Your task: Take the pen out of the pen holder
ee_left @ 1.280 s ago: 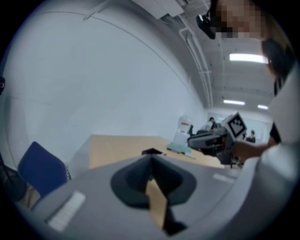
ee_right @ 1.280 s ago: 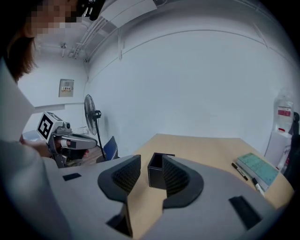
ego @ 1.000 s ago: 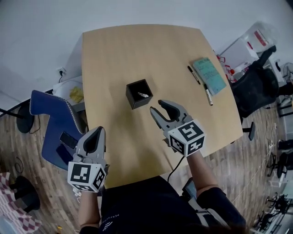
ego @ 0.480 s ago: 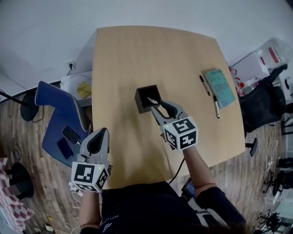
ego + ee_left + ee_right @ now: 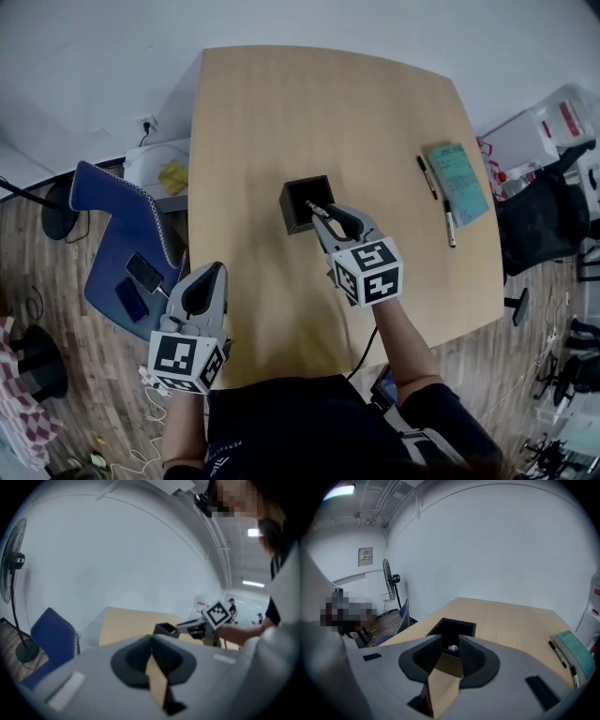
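Right gripper view: nothing lifted yet — pen leaning in the black pen holder, white tip poking up between the jaws of the right gripper. Jaws spread, just been closing in, no pad pressing on the tip so far.

Left to do, by judgement: pinch, draw up clear of the rim, carry off.

Left gripper held back by the near-left edge of the table, jaws pressed together on nothing.

In the head view, pen holder mid-table, well away from every edge, with bare wood all round. Far right, near that edge, a notebook and two markers — well apart from the work. Above the holder, open room for a straight pull upward.
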The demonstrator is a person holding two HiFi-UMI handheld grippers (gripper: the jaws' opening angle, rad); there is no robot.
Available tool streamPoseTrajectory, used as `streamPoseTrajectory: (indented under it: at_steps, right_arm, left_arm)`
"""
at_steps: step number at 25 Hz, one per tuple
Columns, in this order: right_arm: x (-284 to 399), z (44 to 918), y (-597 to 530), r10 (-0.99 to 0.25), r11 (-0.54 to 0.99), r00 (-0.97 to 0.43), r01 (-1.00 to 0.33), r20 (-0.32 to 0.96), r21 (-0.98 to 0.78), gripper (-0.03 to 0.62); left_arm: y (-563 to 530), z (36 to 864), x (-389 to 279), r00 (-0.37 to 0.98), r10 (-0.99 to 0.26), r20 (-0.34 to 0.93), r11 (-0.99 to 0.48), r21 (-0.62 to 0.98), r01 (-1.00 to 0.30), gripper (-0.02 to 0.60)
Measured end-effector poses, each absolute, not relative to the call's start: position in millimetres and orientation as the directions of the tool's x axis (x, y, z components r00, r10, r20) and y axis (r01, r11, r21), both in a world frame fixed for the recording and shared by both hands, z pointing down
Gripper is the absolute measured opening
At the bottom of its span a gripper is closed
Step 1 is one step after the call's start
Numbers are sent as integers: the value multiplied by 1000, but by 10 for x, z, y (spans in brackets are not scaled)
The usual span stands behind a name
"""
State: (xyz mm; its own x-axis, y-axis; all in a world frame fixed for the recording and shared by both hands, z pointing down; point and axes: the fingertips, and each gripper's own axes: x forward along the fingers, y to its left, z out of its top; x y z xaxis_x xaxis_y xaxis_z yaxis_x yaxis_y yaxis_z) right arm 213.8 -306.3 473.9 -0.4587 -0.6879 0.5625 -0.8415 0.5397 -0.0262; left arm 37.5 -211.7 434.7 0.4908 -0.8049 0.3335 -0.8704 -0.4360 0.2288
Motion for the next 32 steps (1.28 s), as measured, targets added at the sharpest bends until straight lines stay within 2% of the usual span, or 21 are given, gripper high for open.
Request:
streamPoseTrajectory:
  at_steps: [7,11,17,32]
  right_arm:
    - [2116,4764,-3089,-677,533,-465,-844,571,-55,86]
    - [2084,4771,-3086,-668,538,-472,-841,575,-65,53]
    - [2094,4742,-3089,-683,543,-463,-839,565,-32,44]
    - [2087,4015,-2875,-787,558,-496,-826,368,80,37]
  left_arm:
    - [-2153,4397,357,489,-805,337,-429,240,-871,6]
    - [-2177,4392,362,489,-806,332,-428,242,-871,6]
    - [-2152,4363,372,486,-810,329,-427,236,-873,6]
    - [-1981,4144,385,468,-840,275,-424,205,-882,6]
